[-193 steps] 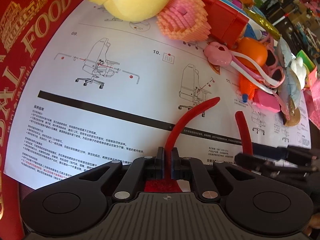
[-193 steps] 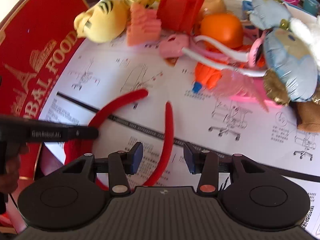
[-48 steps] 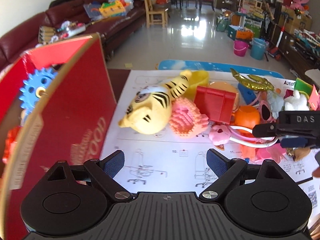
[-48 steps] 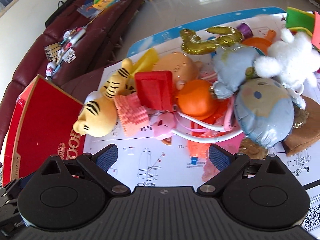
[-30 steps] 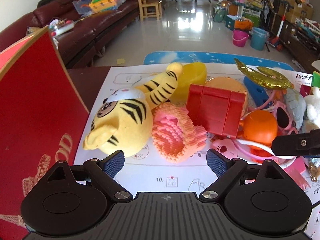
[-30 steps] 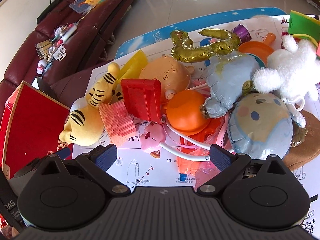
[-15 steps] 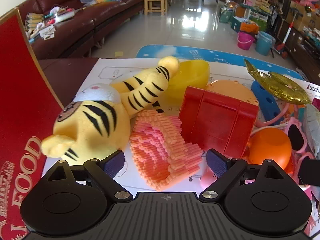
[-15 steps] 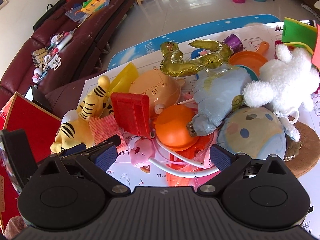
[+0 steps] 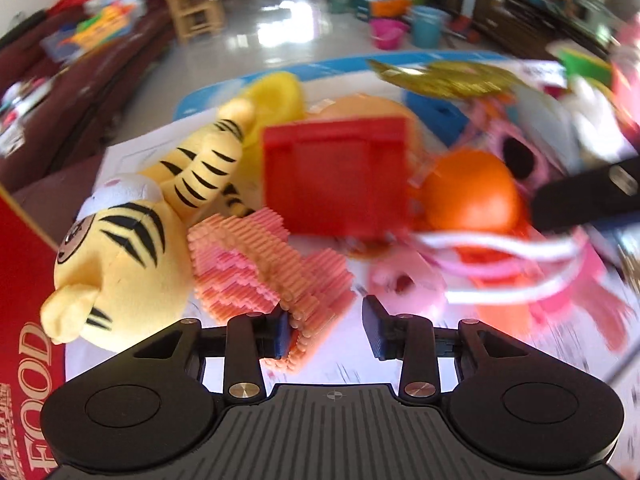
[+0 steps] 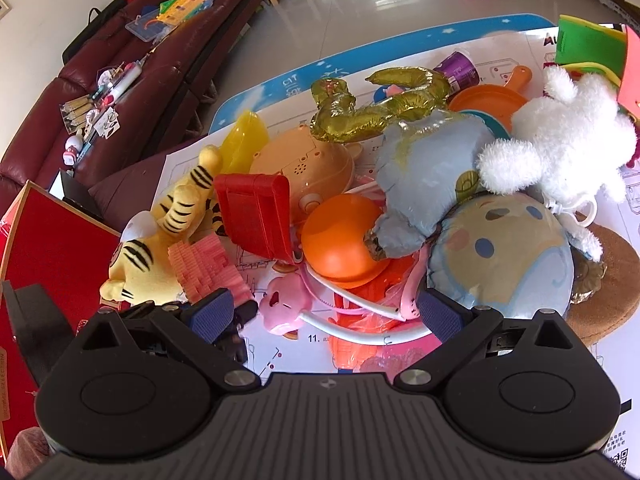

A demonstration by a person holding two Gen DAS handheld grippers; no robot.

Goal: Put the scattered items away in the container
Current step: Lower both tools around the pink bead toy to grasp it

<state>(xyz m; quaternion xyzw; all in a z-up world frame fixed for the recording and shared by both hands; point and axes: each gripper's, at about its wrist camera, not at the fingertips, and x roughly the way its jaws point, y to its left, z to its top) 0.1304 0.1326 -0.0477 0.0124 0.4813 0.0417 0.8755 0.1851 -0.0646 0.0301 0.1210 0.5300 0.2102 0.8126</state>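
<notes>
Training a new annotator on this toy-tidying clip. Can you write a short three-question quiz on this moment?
1. True or false: the right tool is clamped on the orange ball.
2. Which toy lies against the tiger plush? A) pink bristle block B) white fluffy plush C) purple cup
3. What colour is the foil balloon atop the pile?
Key: 1 false, its jaws stand open; 2 A; 3 gold.

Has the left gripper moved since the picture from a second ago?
Yes. The left gripper has come down and forward toward the pink bristle block, which now sits at its left finger. Its jaws have just been closing around the block's near corner.
</notes>
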